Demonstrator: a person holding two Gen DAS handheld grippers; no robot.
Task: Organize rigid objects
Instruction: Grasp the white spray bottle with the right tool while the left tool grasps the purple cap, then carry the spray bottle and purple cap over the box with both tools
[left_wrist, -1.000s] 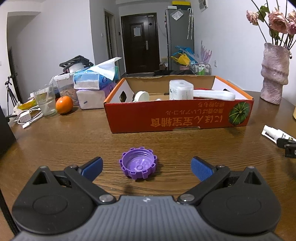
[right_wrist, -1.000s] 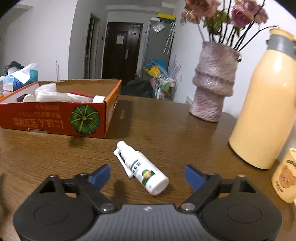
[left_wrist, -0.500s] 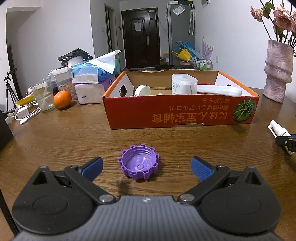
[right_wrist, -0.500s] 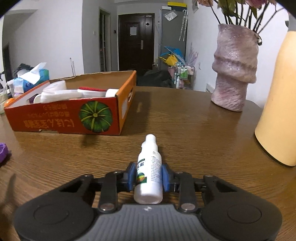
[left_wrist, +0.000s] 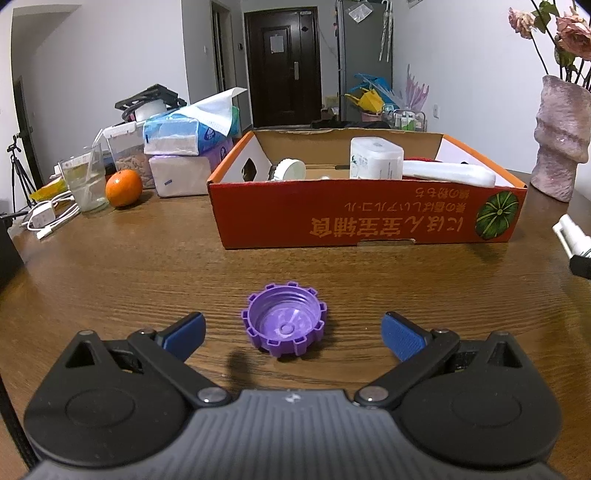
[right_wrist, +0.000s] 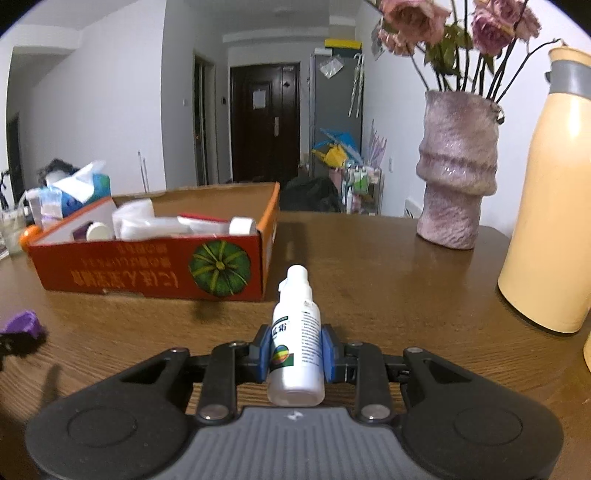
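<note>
Near the bench's middle, the red cardboard box (left_wrist: 369, 225) holds some things; the right gripper (right_wrist: 295, 350) pinches the white plastic spray bottle (right_wrist: 297, 343), and the left gripper (left_wrist: 291, 330), fingers spread, waits by the purple plastic cap (left_wrist: 284, 323).

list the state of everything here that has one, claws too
left claw: open, either side of the cap, not touching it
right claw: shut on the spray bottle
purple cap: hollow side up on the table
spray bottle: gripped at its body, nozzle pointing away
cardboard box: open-topped, items inside
tissue pack: open, a tissue sticking out
glass: upright, partly filled
thermos: upright
</note>
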